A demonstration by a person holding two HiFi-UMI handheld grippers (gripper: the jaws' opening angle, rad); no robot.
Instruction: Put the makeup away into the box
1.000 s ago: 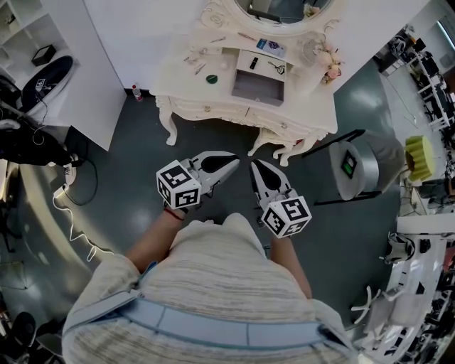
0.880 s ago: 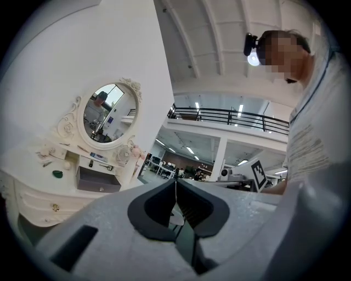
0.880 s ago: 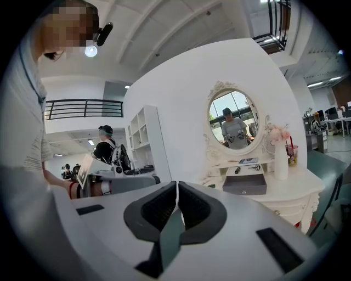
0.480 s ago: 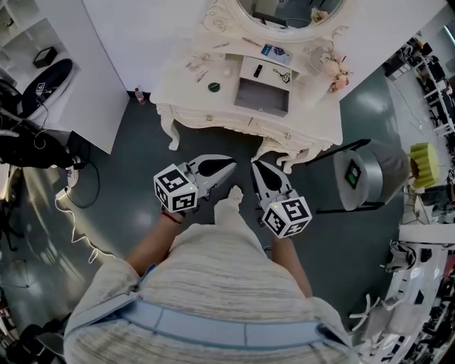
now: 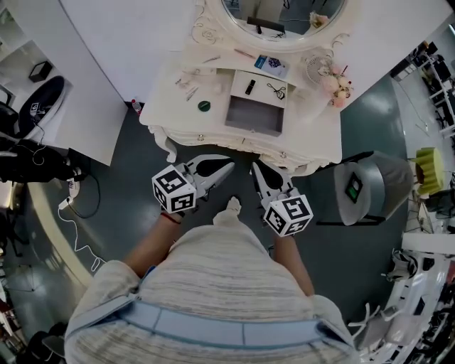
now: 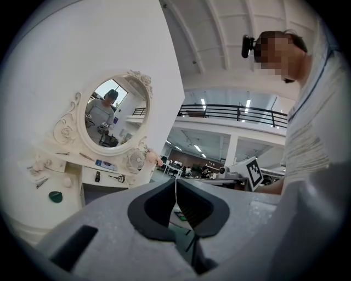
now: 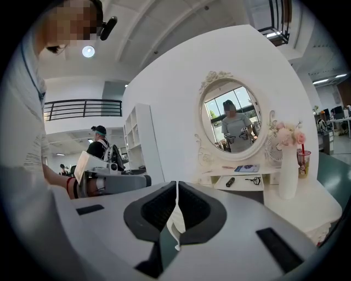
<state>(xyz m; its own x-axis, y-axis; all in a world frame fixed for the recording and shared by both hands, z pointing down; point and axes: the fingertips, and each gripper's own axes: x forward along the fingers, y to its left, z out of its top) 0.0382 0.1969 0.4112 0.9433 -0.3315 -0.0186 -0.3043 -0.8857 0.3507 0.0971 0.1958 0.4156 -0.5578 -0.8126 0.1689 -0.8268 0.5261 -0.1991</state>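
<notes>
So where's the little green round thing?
In the head view, the green round thing sits on the white dressing table, just left of the open box and close to the table's front edge.

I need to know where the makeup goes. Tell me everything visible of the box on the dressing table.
The box is a white rectangular drawer unit at the middle of the cream dressing table, below the oval mirror. Its drawer stands pulled out toward the person, grey inside, apparently empty. A black tube and a dark looped tool lie on its top.
</notes>
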